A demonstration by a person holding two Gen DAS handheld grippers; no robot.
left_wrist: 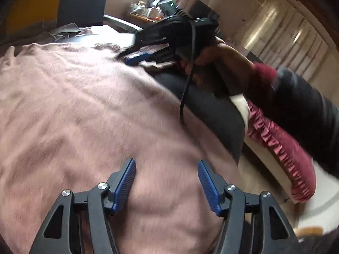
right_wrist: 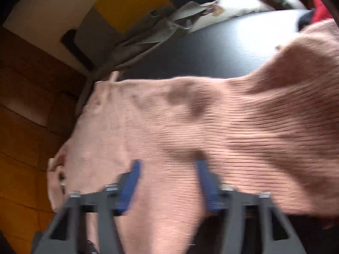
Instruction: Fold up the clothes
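Pink sweater (right_wrist: 211, 127) blurs beneath seemingly spread right gripper (right_wrist: 169, 169).

L gripper (left_wrist: 166, 165): jaws spread wide, blue pads (left_wrist: 125, 184) well apart, nothing between them, pointing fwd and down. R gripper (right_wrist: 168, 165): jaws also apart, blurred in its own view. In the left wrist view the R gripper (left_wrist: 135, 58) sits far ahead, angled down to the left, gripped by the person's hand (left_wrist: 214, 63); dark sleeve (left_wrist: 303, 105) w/ red cuff runs to the right edge.
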